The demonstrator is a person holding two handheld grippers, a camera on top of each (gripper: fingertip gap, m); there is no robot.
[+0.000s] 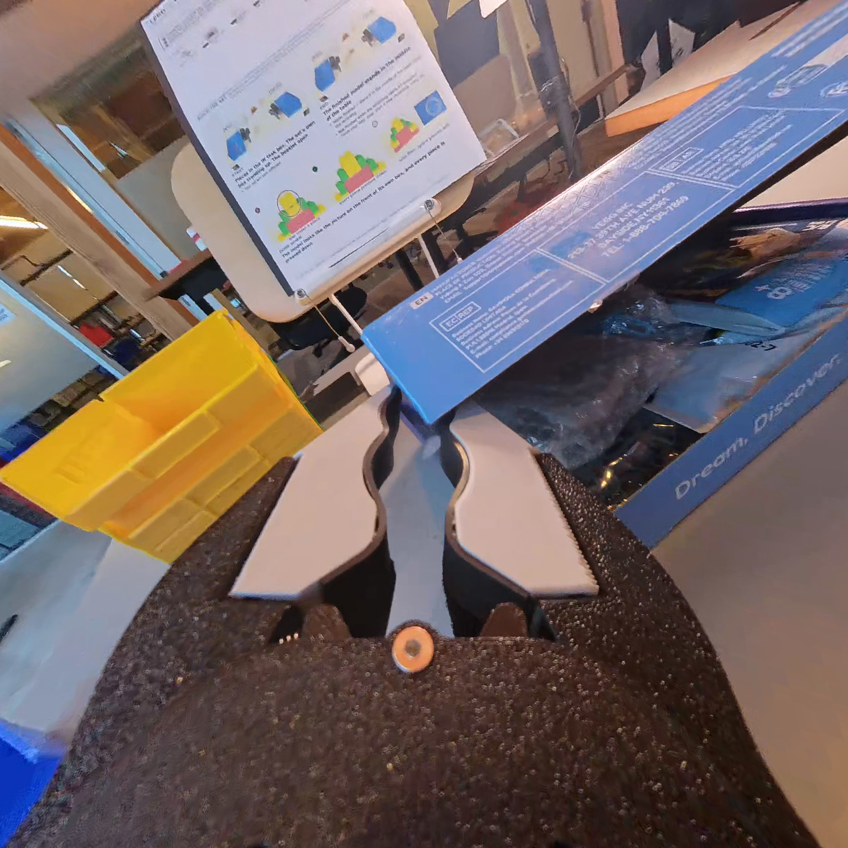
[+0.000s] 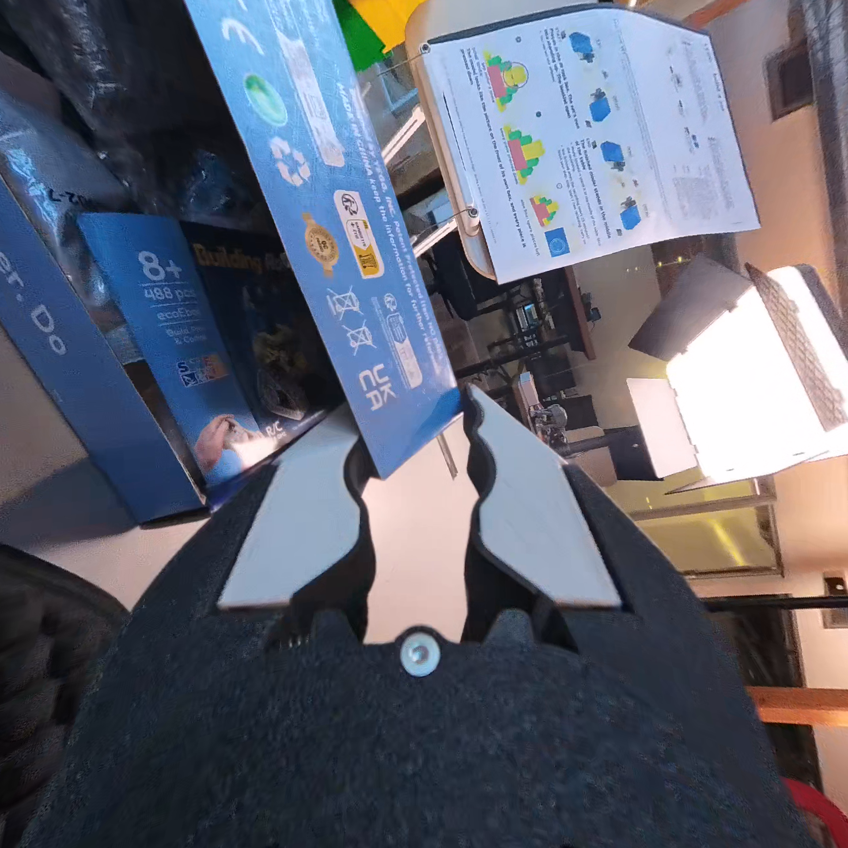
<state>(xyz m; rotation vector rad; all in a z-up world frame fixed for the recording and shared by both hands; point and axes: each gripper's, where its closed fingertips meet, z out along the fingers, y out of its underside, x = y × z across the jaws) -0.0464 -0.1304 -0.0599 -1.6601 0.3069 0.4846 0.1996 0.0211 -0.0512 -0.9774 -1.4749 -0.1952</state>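
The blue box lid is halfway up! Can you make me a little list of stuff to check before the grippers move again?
1. Left hand-held gripper on the blue lid: ok, its fingers close around the lid's corner.
2. Right hand-held gripper on the lid's other corner: cannot tell, the corner sits between its fingers but a gap shows on one side.
3. Lid lifted off the box: ok, it is tilted up and the inside shows.
4. What is inside: ok, dark plastic bags and a booklet lie there.
5. Yellow bin clear of the lid: ok, it stands apart to the left.
6. Table in front of the box: cannot tell, the grippers hide it.
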